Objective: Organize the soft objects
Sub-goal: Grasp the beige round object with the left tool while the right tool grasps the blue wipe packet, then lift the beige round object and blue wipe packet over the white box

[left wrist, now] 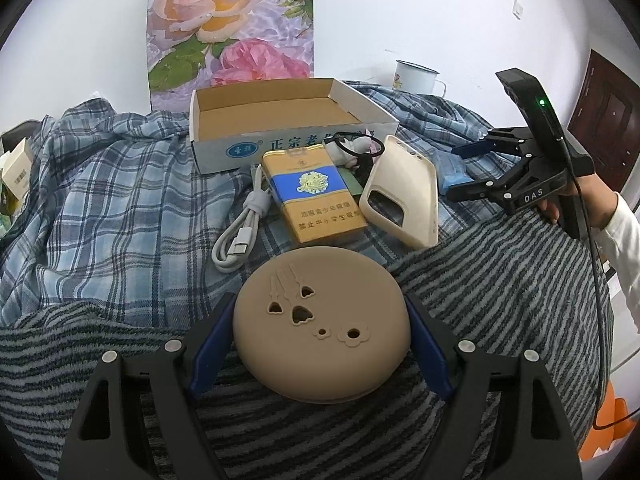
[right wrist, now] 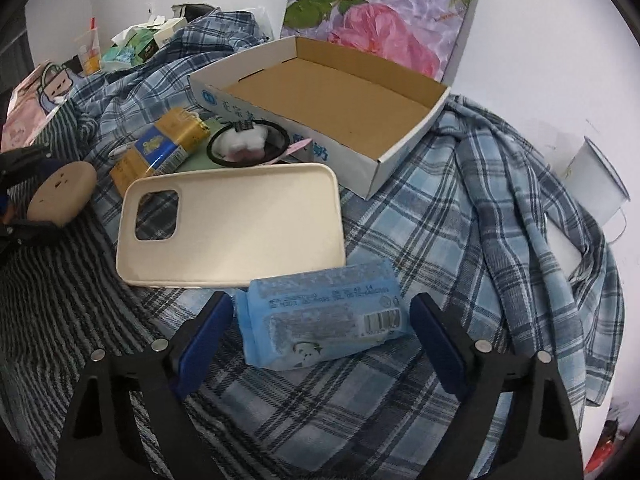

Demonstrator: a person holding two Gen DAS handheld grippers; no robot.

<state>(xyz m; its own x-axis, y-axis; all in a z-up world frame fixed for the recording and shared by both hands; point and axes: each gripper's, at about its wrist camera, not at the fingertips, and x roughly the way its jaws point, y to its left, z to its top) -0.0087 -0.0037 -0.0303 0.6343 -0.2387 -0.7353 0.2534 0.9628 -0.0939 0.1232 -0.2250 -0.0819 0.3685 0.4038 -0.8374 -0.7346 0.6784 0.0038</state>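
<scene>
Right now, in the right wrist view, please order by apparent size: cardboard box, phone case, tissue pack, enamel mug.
1. cardboard box
2. phone case
3. tissue pack, though nearness enlarges it
4. enamel mug

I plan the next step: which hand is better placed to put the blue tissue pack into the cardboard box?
Right. Its tongs already straddle the blue tissue pack, open; the cardboard box lies just beyond. The left tongs flank the tan round case.

Both tongs are black with blue pads point(right wrist: 202, 344) and silver screws; the right tongs point(left wrist: 466, 170) bear "DAS", a green light, a black cable, and a white sleeve point(left wrist: 624, 248).
</scene>
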